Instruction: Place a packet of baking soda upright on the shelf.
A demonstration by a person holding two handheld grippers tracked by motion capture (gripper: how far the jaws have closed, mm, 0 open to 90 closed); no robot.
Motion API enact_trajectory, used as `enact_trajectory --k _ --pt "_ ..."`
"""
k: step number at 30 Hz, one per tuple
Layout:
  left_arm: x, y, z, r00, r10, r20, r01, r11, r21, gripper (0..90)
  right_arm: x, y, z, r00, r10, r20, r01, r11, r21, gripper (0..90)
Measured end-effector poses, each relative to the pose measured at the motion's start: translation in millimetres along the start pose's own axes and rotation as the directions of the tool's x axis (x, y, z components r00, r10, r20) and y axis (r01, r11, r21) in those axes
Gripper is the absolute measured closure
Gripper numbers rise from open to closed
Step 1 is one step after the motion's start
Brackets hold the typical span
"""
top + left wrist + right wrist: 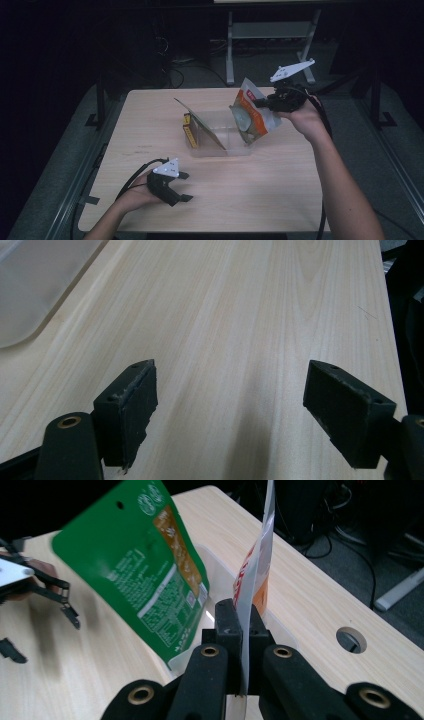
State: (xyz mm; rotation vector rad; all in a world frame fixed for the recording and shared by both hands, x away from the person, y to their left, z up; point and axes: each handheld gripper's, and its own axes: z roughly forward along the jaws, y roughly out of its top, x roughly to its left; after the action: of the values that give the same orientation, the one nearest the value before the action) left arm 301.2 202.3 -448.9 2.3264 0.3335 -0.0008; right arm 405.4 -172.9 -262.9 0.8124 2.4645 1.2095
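Orange pouch [254, 114]: we log it pinched edge-on in our right gripper [241, 630], hanging upright over the clear bin's [220, 147] right end, beside the green pouch [150, 575]. Left gripper [230, 405] spread, idle, well apart.

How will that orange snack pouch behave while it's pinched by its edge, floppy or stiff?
Probably fairly stiff and light: the orange snack pouch holds its shape above the clear plastic bin, clamped only at one edge by the right gripper. Its glossy film could slip.
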Motion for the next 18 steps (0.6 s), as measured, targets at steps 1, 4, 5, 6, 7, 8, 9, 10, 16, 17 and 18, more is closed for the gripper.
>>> enact_trajectory --k 1,4,5,6,7,8,9,10,16,17,18 --pt "-0.1 -0.1 0.2 1.0 -0.001 0.002 0.001 1.0 0.0 21.2 -1.8 0.1 3.4 1.0 0.007 -0.001 -0.007 1.0 0.009 90.0" --pt "-0.2 -0.1 0.5 1.0 0.0 0.001 0.0 1.0 0.007 21.1 -5.7 -0.8 14.3 0.9994 0.035 -0.002 -0.035 0.999 0.035 90.0" --pt "-0.1 -0.1 0.7 1.0 0.003 0.0 -0.003 1.0 0.008 21.2 -7.1 -1.3 17.9 0.9991 0.042 -0.002 -0.042 0.998 0.045 90.0" --pt "-0.1 -0.1 0.8 1.0 0.005 0.0 -0.005 0.9999 0.011 21.2 -8.4 -1.6 21.4 0.9989 0.046 -0.002 -0.046 0.997 0.06 90.0" --pt "-0.3 -0.1 1.0 1.0 0.004 0.0 -0.004 0.9999 0.011 21.1 -9.7 -2.0 25.3 0.9987 0.051 -0.001 -0.051 0.996 0.075 90.0" --pt "-0.7 0.1 1.1 1.0 0.001 0.001 -0.001 0.9999 0.013 21.2 -11.3 -2.7 29.7 0.9986 0.053 -0.003 -0.053 0.995 0.086 90.0" --pt "-0.9 0.2 1.3 1.0 -0.001 0.002 0.001 0.9999 0.013 21.2 -12.2 -3.0 33.9 0.9981 0.061 -0.001 -0.061 0.993 0.102 90.0" --pt "-0.8 0.2 1.6 1.0 0.0 0.003 0.0 0.9999 0.011 21.2 -13.6 -3.7 38.3 0.9981 0.061 0.006 -0.061 0.992 0.114 90.0" --pt "-0.1 1.1 2.7 1.0 0.004 0.007 -0.004 0.9998 0.019 21.1 -15.4 -6.9 52.5 0.9969 0.075 0.022 -0.078 0.988 0.132 83.2" --pt "-0.6 1.3 3.2 1.0 0.001 0.008 -0.001 0.9998 0.019 21.1 -15.9 -7.2 50.9 0.9967 0.078 0.021 -0.08 0.989 0.121 81.4" --pt "-0.6 1.5 3.5 1.0 0.001 0.008 -0.001 0.9998 0.018 21.1 -15.9 -7.4 48.9 0.9963 0.083 0.021 -0.085 0.99 0.115 78.7"
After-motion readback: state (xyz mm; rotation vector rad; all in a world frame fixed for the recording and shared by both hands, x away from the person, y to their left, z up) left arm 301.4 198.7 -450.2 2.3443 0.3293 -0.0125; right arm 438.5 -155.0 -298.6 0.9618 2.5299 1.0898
